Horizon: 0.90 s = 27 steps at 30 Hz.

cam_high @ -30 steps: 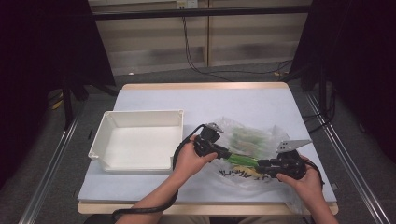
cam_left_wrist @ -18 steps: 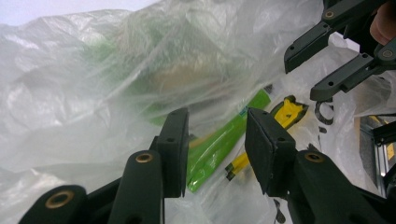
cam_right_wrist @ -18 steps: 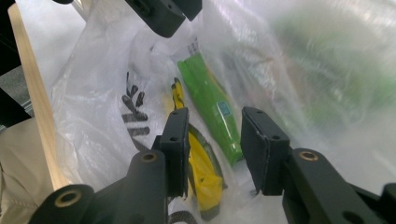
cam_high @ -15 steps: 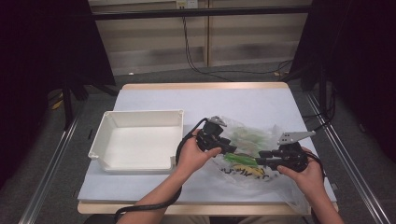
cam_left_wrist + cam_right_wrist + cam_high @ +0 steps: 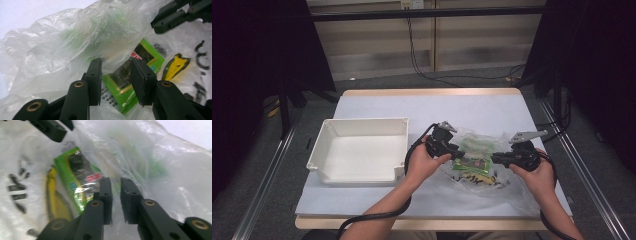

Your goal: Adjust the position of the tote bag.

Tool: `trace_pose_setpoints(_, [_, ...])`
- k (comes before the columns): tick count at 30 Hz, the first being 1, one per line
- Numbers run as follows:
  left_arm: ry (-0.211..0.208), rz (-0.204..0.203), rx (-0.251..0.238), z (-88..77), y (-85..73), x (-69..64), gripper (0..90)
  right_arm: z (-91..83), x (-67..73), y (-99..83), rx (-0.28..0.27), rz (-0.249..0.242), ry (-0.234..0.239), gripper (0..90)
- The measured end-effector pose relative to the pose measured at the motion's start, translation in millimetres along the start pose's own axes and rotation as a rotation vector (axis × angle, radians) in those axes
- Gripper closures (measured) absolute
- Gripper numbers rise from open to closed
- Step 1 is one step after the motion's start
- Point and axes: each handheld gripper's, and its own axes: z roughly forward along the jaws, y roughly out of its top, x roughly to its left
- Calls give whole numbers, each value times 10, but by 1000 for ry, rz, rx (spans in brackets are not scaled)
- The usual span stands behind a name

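The green snack packet (image 5: pixel 136 72) lies inside the clear plastic bag (image 5: pixel 484 172), which sits crumpled on the near right part of the table (image 5: pixel 377 102), to the right of the white bin (image 5: pixel 359 150).

My left gripper (image 5: pixel 116 78) has its jaws spread, with the packet's edge and the bag's mouth between them but no pad pressing on either. Its jaws have just been easing inward a little. My right gripper (image 5: pixel 115 198) has just been closing; its jaws stand nearly together with a narrow gap, and film lies around them, though I cannot tell whether any is pinched.

My worry is the film. If the left jaws close now, I judge they may take bag and packet together, so the bag lifts with the packet. If the right grip on the film is loose, the bag slides and the mouth collapses. The thin plastic could also tear.

Count: one bag, one bin, two grippers. I see one green packet clearly; more green shows blurred through the film, number uncertain.
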Motion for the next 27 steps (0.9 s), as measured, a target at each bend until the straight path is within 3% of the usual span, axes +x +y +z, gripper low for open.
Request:
trace_pose_setpoints(3, [7,2,2,28,0,21,626,60,-58,31,15,-2,-12,900])
trace_pose_setpoints(14, [12,2,67,173,-92,91,651,181,-242,85,36,21,-111,900])
trace_pose_setpoints(17, [2,-6,58,199,-97,113,659,203,-276,90,37,30,-124,900])
trace_pose_setpoints(20, [21,4,61,215,-72,121,663,237,-300,98,39,33,-132,900])
trace_pose_setpoints(24, [54,-7,22,257,-53,148,672,264,-325,96,37,37,-137,900])
trace_pose_setpoints(27, [65,-38,-16,284,-57,183,705,280,-344,85,34,41,-128,900])
